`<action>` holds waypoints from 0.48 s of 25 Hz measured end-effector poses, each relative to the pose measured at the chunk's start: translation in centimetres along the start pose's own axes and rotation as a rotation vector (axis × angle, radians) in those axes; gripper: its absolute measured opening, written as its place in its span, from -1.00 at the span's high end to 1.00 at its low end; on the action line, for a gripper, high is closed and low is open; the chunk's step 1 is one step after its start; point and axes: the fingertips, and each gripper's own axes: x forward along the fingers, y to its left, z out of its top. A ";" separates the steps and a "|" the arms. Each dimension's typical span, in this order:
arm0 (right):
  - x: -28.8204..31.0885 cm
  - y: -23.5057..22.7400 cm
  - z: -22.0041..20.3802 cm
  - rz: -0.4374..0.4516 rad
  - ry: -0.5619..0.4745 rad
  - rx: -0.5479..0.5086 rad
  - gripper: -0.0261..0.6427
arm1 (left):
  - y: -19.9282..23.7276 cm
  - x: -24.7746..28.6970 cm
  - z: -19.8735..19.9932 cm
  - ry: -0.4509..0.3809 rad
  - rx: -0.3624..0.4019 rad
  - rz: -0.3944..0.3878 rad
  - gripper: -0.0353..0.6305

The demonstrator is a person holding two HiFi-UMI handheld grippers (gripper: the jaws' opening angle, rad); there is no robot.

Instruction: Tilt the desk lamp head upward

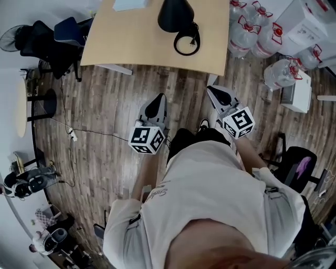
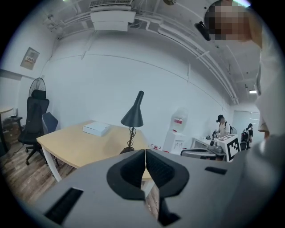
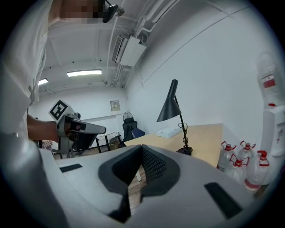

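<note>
A black desk lamp (image 1: 175, 14) stands on the wooden desk (image 1: 131, 42), its round base (image 1: 187, 43) near the front edge. Its cone head (image 2: 133, 116) points downward on a thin stem; the right gripper view shows the head (image 3: 169, 108) and base (image 3: 185, 150) too. Both grippers hover over the floor short of the desk, well apart from the lamp. My left gripper (image 1: 157, 101) is shut with nothing in it, its pads meeting (image 2: 145, 153). Beside it, my right gripper (image 1: 216, 92) is also shut and empty (image 3: 141, 149).
A white box (image 2: 96, 128) lies on the desk's far side. Several water bottles (image 1: 252, 31) stand on the floor right of the desk. Office chairs (image 1: 47, 37) and a fan are left of it. A cable (image 1: 89, 131) runs across the wood floor.
</note>
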 end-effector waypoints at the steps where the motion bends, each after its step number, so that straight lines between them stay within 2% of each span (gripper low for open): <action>1: 0.2 -0.1 -0.2 -0.007 0.006 0.004 0.94 | 0.1 0.3 0.4 -0.008 -0.005 -0.010 0.85; 5: 2.0 -0.2 0.1 -0.040 0.021 -0.007 0.94 | 1.6 1.3 1.6 -0.022 -0.031 -0.056 0.85; 9: 4.6 -0.2 1.4 -0.089 0.010 -0.043 0.94 | 4.0 2.7 2.8 -0.022 0.033 -0.118 0.84; 12: 6.1 -0.2 2.6 -0.157 0.001 -0.045 0.94 | 5.6 4.1 4.6 -0.028 0.081 -0.178 0.84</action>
